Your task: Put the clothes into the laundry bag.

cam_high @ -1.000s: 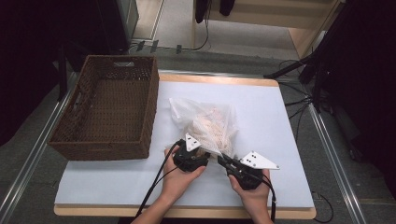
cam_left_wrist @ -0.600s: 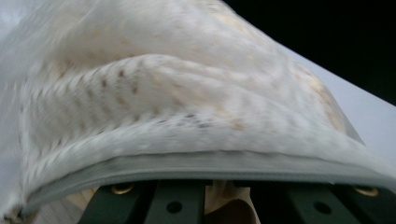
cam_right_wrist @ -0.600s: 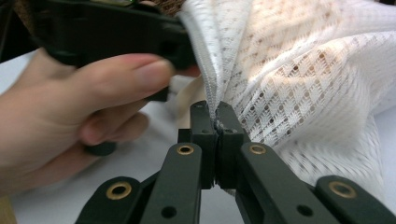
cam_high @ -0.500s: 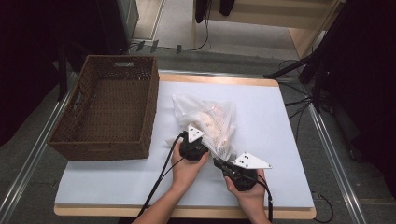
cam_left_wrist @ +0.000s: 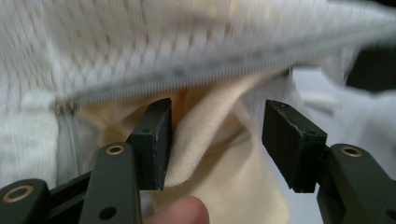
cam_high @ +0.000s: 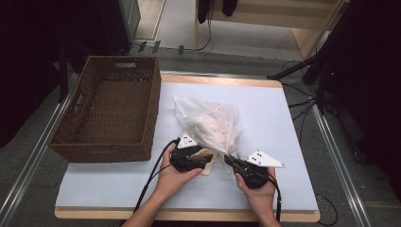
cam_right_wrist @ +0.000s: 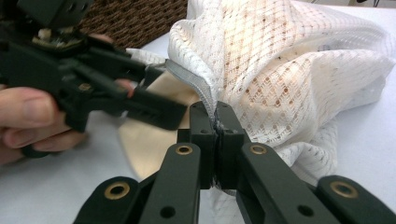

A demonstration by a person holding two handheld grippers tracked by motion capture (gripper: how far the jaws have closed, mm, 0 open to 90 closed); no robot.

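1. Since the earlier frame, the left hand-held gripper point(cam_high: 204, 159) has slid toward lower center, and its jaws have just been opening around the cream cloth point(cam_left_wrist: 219, 154), not pinching it.
2. The right hand-held gripper point(cam_right_wrist: 217, 122) is clenched on the mesh bag point(cam_high: 213, 124) by its zipper edge.
3. The bag lies at the center of the white surface point(cam_high: 279, 118), right of the wicker basket point(cam_high: 113, 113).

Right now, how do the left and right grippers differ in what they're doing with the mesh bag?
The right gripper is shut on the mesh bag at its zipper edge; the left gripper stands open, its jaws having just been opening. The left gripper's fingers flank the cream cloth sticking out of the bag, while the right gripper's pinch white mesh. Both work at the bag's near end.
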